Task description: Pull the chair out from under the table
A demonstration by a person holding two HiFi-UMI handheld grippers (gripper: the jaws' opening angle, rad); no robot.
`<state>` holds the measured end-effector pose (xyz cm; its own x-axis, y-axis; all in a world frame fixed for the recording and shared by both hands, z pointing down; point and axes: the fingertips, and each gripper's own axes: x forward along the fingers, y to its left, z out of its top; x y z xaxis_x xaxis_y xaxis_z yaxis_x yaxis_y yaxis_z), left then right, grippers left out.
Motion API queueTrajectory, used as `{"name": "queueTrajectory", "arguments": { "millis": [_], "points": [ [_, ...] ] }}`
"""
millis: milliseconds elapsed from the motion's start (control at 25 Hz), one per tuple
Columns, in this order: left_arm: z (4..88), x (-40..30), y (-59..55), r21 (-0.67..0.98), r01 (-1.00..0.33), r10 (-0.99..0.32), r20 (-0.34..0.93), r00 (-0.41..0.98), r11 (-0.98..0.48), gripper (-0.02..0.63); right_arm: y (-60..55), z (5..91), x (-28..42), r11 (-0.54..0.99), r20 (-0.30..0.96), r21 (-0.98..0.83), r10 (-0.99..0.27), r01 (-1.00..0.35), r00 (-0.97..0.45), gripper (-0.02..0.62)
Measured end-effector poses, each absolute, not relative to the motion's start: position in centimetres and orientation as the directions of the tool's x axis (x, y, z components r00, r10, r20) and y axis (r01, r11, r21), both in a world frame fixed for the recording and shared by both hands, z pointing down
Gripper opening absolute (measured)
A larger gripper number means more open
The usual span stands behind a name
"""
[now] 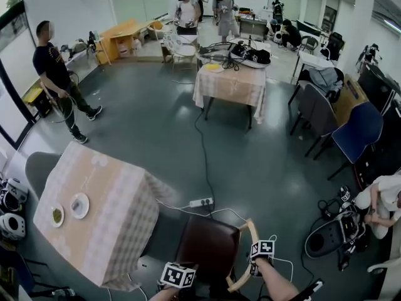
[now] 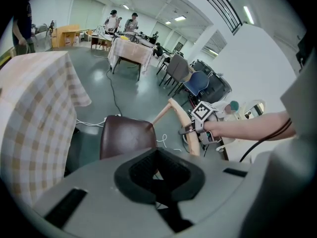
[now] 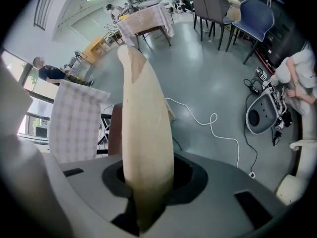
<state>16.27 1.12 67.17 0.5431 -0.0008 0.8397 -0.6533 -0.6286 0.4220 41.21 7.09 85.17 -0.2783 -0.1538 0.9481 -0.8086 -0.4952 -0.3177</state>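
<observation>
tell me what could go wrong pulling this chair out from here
1. The right gripper holds the chair only near one end of its curved backrest. Pulling there may swivel the chair or let the rail slip.
2. A power strip and its leads lie on the floor by the chair, so a leg might snag them.

I'm in a big open lab hall. It has a bare grey floor [image 1: 156,137], cloth-draped benches [image 1: 232,86] heaped with gear, a cable [image 1: 202,155] trailing to a power strip [image 1: 201,202], spare chairs [image 1: 358,130] by the wall, and people [image 1: 55,68] handling equipment.
</observation>
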Motion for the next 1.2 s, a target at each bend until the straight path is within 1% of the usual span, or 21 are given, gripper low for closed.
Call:
{"name": "queueTrajectory", "arguments": {
  "millis": [120,320,440,640,800,1000,1040,1120,1200],
  "points": [
    [67.2,15.8,1.2,0.410,-0.649,-0.014,0.839,0.544,-0.641,0.006,6.8,85.2,40.6,-0.499,0.947,-0.322,-0.165,-0.805,-0.277,0.112],
    [66.7,16.1,1.1,0.397,-0.665,-0.038,0.842,0.538,-0.632,0.006,5.2,84.7,41.7,-0.484,0.947,-0.322,-0.183,-0.814,-0.266,0.112],
    [66.2,15.0,2.2,0.412,-0.666,-0.014,0.844,0.536,-0.622,0.006,5.8,84.3,41.2,-0.490,0.949,-0.314,-0.169,-0.813,-0.265,0.112],
    [66.4,12.9,1.8,0.451,-0.615,0.057,0.833,0.550,-0.647,0.006,5.7,84.0,40.2,-0.520,0.957,-0.289,-0.165,-0.804,-0.238,0.110],
    [67.7,14.9,2.4,0.449,-0.607,0.057,0.831,0.553,-0.656,0.006,5.5,84.1,43.3,-0.493,0.958,-0.284,-0.181,-0.823,-0.223,0.110],
    [67.9,15.4,3.8,0.429,-0.589,0.072,0.844,0.532,-0.684,0.006,6.6,83.7,43.0,-0.485,0.949,-0.309,-0.206,-0.818,-0.237,0.118],
    [67.6,15.7,3.9,0.423,-0.590,0.063,0.845,0.532,-0.688,0.006,6.4,83.6,42.9,-0.476,0.946,-0.317,-0.217,-0.821,-0.240,0.128],
    [66.9,16.5,3.9,0.411,-0.597,0.037,0.843,0.537,-0.689,0.006,6.2,83.2,43.0,-0.466,0.940,-0.332,-0.238,-0.820,-0.245,0.191],
    [66.4,17.0,4.2,0.406,-0.605,0.017,0.839,0.544,-0.685,0.006,6.3,82.8,43.2,-0.466,0.934,-0.347,-0.252,-0.814,-0.253,0.215]
  ]
}}
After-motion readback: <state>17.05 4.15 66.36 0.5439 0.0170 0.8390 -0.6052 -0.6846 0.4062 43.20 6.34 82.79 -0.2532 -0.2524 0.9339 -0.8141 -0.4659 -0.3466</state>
